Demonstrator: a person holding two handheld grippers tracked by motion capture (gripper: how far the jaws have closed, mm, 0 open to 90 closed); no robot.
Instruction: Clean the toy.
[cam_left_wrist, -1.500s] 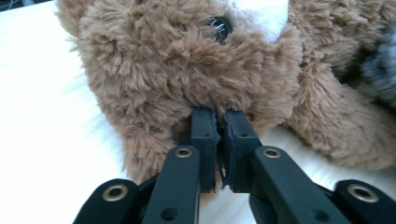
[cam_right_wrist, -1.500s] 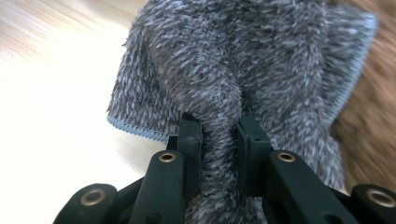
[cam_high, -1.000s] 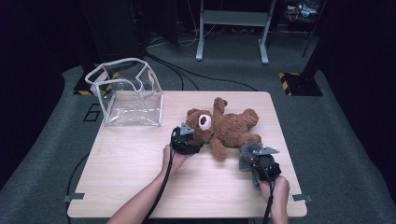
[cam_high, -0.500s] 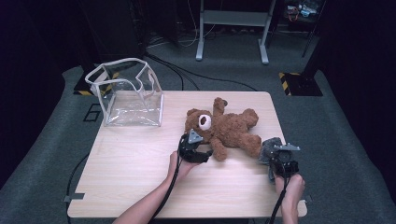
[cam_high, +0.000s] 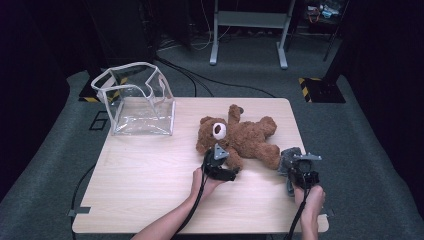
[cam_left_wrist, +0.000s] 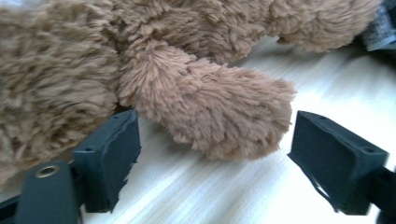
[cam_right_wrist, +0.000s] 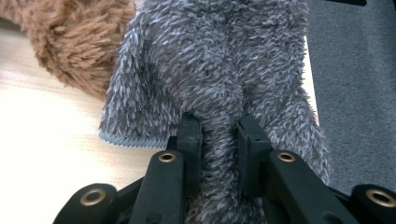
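Your right gripper (cam_right_wrist: 218, 133) pinches the grey fuzzy cloth (cam_right_wrist: 219, 60) at the table's (cam_high: 150, 190) near right edge. Your left gripper (cam_left_wrist: 212, 154), jaws just widened, straddles the teddy bear's (cam_high: 242, 137) arm untouched, mid-table.

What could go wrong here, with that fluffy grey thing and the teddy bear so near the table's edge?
The right gripper pinches only a fold of the grey fuzzy cloth, so it might slip free and drop past the table edge. The left gripper has just been opening its jaws around the teddy bear's limb without pressing; closing now may catch only fur.
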